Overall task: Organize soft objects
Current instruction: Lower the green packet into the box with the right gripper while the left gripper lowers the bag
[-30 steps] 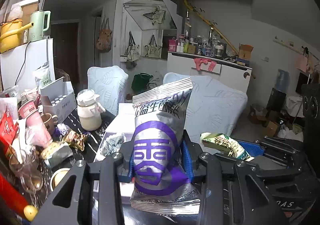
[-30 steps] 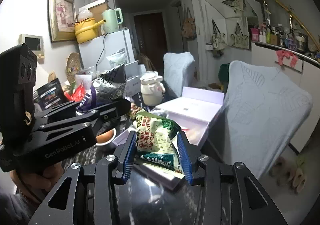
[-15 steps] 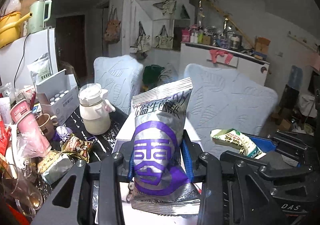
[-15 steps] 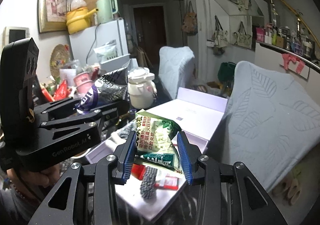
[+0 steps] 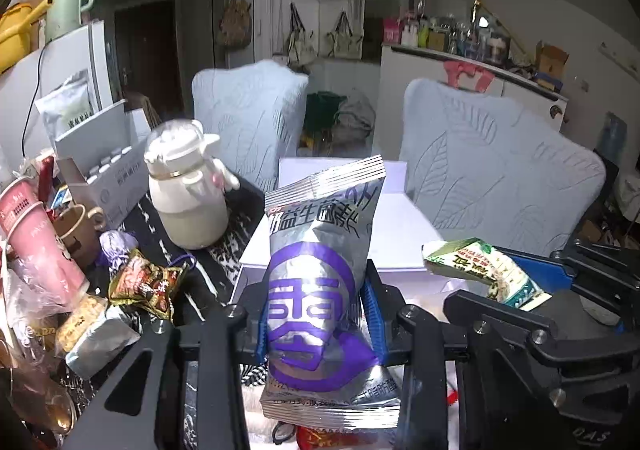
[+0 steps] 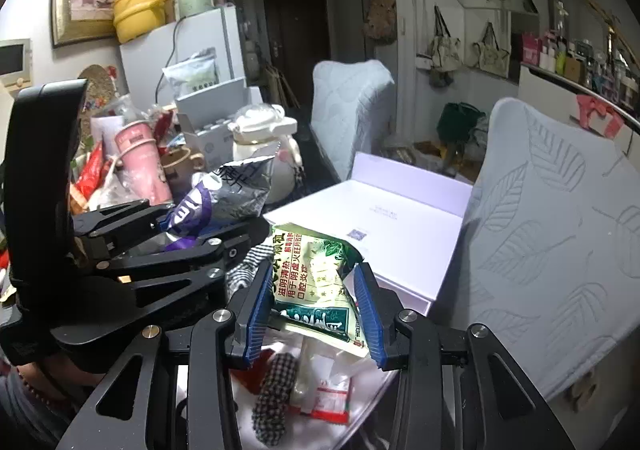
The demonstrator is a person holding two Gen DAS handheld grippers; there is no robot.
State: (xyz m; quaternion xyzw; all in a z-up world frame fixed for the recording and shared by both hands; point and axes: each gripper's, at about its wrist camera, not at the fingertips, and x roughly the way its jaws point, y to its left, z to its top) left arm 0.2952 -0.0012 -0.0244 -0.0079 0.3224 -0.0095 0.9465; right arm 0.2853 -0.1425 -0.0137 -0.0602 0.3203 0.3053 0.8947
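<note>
My left gripper (image 5: 318, 312) is shut on a silver and purple snack bag (image 5: 320, 290), held upright over the open white box (image 5: 332, 246). It also shows in the right wrist view (image 6: 224, 197). My right gripper (image 6: 314, 306) is shut on a green and cream packet (image 6: 316, 290), held above the box's front part (image 6: 384, 226); the packet also shows at the right of the left wrist view (image 5: 480, 270). Inside the box lie a checked cloth (image 6: 276, 386) and a red and white sachet (image 6: 332, 398).
A cream kettle (image 5: 188, 193), pink cups (image 5: 40, 246), a brown mug (image 5: 78, 228), wrapped snacks (image 5: 144, 284) and a white carton (image 5: 104, 165) crowd the dark table at left. Two pale blue chairs (image 5: 496, 185) stand behind the box.
Both grippers have moved forward and down over the open box with their bags still held. The box's contents now show under the right gripper.
</note>
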